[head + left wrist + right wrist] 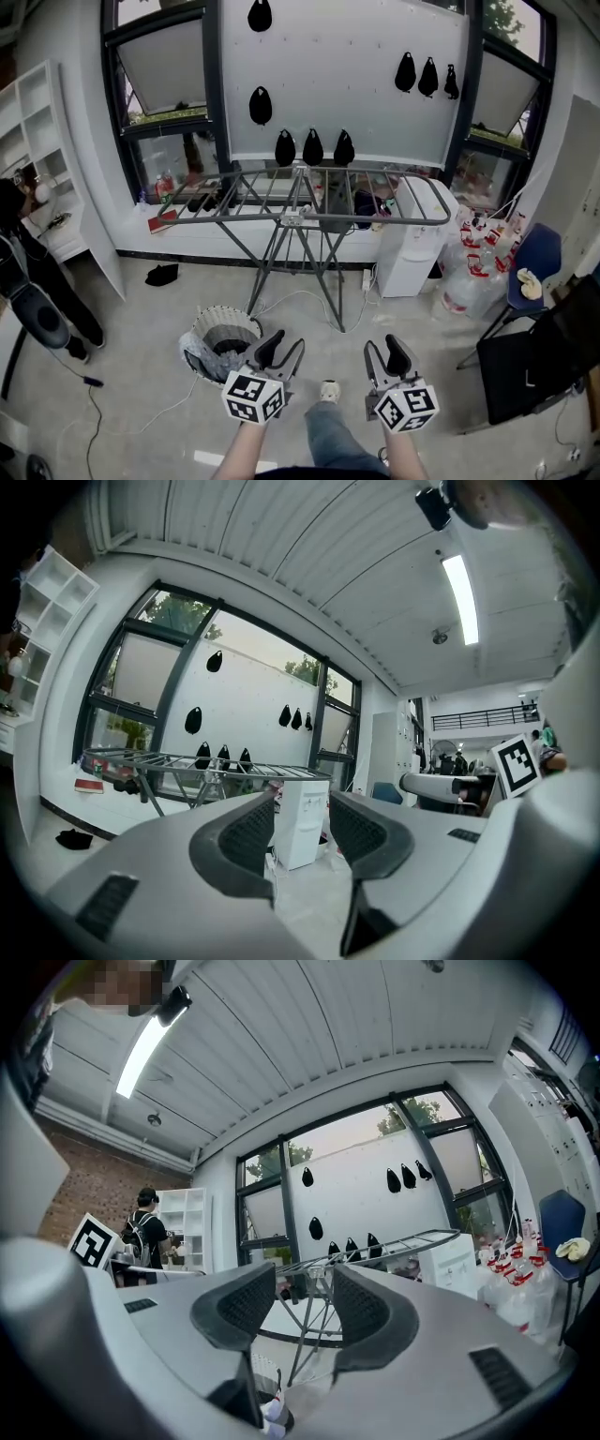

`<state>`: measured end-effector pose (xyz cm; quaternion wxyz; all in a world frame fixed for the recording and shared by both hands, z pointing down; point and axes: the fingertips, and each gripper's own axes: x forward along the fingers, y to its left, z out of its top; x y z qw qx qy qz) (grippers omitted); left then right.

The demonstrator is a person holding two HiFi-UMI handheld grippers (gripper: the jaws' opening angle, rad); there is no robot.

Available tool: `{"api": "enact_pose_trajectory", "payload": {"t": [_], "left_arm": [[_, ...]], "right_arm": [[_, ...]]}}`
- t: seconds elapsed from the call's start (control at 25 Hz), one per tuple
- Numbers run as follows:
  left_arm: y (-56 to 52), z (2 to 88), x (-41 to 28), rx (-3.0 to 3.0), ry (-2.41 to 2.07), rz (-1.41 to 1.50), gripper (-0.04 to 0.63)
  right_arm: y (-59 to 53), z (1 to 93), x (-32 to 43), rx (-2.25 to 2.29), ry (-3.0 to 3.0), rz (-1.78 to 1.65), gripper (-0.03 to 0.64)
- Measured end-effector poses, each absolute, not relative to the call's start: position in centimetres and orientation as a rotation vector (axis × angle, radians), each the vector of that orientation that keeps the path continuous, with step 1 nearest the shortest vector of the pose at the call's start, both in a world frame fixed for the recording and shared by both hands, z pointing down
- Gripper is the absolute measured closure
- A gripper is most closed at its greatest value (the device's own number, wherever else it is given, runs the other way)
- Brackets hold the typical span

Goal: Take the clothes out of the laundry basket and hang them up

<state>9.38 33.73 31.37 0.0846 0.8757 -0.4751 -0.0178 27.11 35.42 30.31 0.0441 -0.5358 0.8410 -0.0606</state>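
- Our left gripper (277, 345) hangs in front of the drying rack (300, 202), nearer to us than its legs. Its jaws stand wide apart with nothing between them.
- In the left gripper view, the left gripper (300, 803) looks towards the rack (187, 761). Only the white cabinet (300, 822) past the rack's right end shows in the gap between the pads.
- Our right gripper (386, 349) is level with the left one, in front of the rack's right half. Its jaws are wide too and hold nothing.
- In the right gripper view, the right gripper (305, 1283) frames the rack's legs (309, 1335) between its open jaws.
- The laundry basket (208, 328) stands on the floor in front of the rack's left legs, just beside our left gripper.
- The clothes (228, 345) lie as a dark heap inside the basket.
- A person (28, 281) in dark clothing stands well to the left of the rack.
- A small dark item (161, 275) lies on the floor below the rack's left end.
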Motion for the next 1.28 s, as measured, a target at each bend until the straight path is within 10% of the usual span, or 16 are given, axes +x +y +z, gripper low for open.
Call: {"api": "enact_pose_trajectory", "payload": {"t": [0.72,1.28], "left_arm": [[-4.1,31.7,7.5,2.484,-1.676,-0.053,0.414],[-10.8,31.1,-0.3,2.272,-1.905,-0.043,0.414]], "right_arm": [[-5.7,29.5,26.2,-1.410,2.695,-0.207,0.439],[-15.9,27.0,16.7,-1.138,2.866,-0.194,0.439]]}}
